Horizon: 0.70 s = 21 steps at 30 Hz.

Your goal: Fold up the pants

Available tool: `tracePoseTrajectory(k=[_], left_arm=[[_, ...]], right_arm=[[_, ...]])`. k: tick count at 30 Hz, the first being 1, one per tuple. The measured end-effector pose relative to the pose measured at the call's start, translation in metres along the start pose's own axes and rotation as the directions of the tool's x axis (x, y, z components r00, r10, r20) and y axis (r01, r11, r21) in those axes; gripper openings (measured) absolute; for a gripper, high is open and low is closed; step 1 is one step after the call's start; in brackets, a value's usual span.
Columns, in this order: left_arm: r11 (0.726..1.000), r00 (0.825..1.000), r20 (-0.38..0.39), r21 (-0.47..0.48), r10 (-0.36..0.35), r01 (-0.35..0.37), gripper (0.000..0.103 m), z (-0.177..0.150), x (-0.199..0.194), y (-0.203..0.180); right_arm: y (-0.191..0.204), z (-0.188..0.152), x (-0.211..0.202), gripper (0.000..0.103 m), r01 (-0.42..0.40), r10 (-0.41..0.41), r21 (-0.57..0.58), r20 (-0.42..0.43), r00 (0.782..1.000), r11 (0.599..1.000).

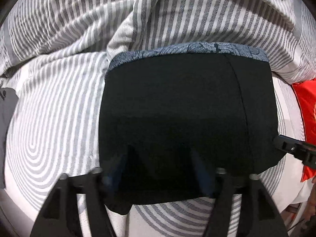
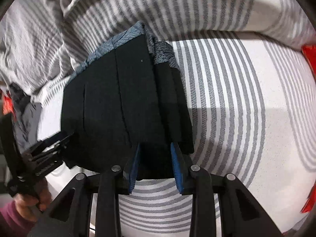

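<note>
jaws: left gripper (image 1: 164, 169) has its fingers spread wide over the near edge of the pants (image 1: 185, 118), fabric lying between them, not pinched. right gripper (image 2: 156, 165) is narrower, blue pads (image 2: 176, 169) either side of the near right corner; can't tell if it's actually clamping.

pants sit folded into a compact black block on the striped sheet (image 2: 237, 108), just in front of a rumpled striped duvet (image 1: 79, 19).

left view only: flat top face, one seam running near-to-far, blue-grey patterned band along the far edge. right view only: stacked layers along the right side, heathered grey fabric at the far corner, long axis running away from the camera and tilted left.

cloth is matte, smooth. red fabric (image 1: 308, 118) at the right edge, grey garment (image 2: 25, 118) to the left.
</note>
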<state>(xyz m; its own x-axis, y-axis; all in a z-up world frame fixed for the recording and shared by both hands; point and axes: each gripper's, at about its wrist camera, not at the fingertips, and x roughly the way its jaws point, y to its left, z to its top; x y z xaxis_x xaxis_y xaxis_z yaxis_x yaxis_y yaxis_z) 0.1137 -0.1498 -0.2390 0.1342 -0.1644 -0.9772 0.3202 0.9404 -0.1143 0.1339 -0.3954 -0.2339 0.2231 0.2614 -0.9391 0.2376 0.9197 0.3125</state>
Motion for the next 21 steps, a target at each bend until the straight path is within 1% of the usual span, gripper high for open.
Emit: tracePoseTrajectory(k=[2,6,11,21], left_arm=[[1.0,1.0,-0.004,-0.004,-0.003,0.003,0.069,0.0,0.002,0.001],[1.0,1.0,-0.004,0.0,-0.011,0.011,0.069,0.001,0.001,0.001],[1.0,1.0,-0.014,-0.002,-0.023,0.023,0.069,0.003,0.002,0.006],[1.0,1.0,-0.02,0.008,-0.021,0.021,0.07,0.012,0.008,0.008]], right_arm=[[0.004,-0.001,0.001,0.034,0.023,-0.022,-0.019,0.005,1.0,1.0],[0.0,-0.002,0.002,0.034,0.014,-0.015,0.012,0.016,1.0,1.0],[0.003,-0.002,0.001,0.035,0.043,-0.043,0.014,0.022,0.999,0.999],[0.005,0.0,0.003,0.04,0.062,-0.064,0.081,0.028,0.998,0.995]])
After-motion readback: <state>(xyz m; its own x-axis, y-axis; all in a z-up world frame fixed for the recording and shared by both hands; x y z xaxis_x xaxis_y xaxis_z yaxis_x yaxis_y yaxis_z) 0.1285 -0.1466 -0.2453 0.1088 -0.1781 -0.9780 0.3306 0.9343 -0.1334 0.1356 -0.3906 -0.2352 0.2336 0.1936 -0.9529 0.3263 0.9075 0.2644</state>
